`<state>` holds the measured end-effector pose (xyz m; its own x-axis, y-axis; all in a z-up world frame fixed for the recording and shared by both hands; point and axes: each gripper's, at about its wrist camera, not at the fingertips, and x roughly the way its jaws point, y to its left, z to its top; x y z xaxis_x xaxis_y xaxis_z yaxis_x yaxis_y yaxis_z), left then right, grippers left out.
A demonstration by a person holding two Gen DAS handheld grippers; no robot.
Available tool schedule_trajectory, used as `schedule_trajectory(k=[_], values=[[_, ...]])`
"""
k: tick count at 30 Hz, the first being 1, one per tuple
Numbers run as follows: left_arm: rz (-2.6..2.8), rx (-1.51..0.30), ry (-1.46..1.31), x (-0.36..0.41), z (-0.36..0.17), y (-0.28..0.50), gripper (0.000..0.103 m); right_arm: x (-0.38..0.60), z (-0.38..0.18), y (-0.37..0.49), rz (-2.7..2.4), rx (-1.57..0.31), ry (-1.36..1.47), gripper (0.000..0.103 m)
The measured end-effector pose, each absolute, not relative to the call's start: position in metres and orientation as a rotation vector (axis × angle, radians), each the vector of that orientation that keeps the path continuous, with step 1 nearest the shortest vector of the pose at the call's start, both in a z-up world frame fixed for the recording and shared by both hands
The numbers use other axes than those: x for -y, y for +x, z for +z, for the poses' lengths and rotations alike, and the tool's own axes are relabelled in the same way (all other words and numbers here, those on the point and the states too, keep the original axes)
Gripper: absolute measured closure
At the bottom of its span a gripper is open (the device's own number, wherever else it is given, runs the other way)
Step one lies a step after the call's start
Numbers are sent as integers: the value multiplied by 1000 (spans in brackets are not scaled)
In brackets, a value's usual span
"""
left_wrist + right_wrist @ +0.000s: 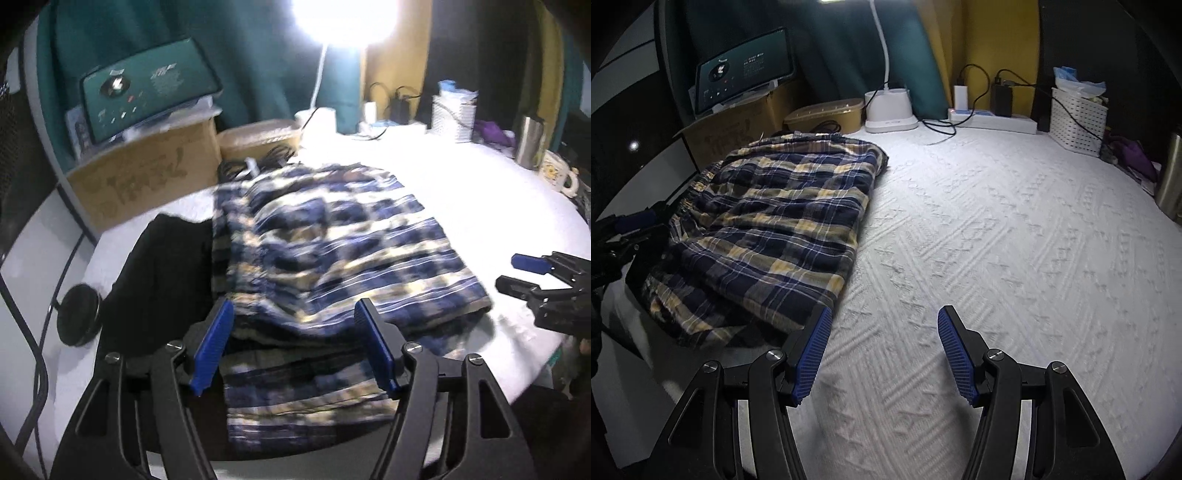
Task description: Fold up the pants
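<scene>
Pants (764, 218), plaid and folded over, lie at 10 o'clock on the white textured cloth (1015, 240) from my right gripper (882, 354), whose jaws are wide apart and empty, like my left gripper (295, 347) above the fabric.

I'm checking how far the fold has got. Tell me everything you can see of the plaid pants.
The plaid pants are soft, wrinkled woven cloth checked in navy, yellow and white. They lie folded in layers into a rough rectangle on the white textured table cover, toward its left side. A gathered elastic waistband shows along the left edge in the right wrist view. A lower layer sticks out at the near end. A black cloth lies against their left side. Neither the left gripper nor the right gripper holds them; both are open.
</scene>
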<state>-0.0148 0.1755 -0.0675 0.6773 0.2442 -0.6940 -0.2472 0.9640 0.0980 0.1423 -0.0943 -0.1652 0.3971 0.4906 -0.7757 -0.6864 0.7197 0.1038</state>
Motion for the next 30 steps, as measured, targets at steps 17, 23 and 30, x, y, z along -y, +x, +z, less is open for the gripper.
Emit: schedule_trajectory(k=[17,23,30], values=[[130,-698,52,-101,-34,-3,34,178,-118,136,621,-758,-176,41],[96,-638,73,-77,-16,-5,25,207,-92,130,583,-688,-153,40],[31,-546,106,-44,6,-17,24,238,-71,124,542,-629,-111,31]])
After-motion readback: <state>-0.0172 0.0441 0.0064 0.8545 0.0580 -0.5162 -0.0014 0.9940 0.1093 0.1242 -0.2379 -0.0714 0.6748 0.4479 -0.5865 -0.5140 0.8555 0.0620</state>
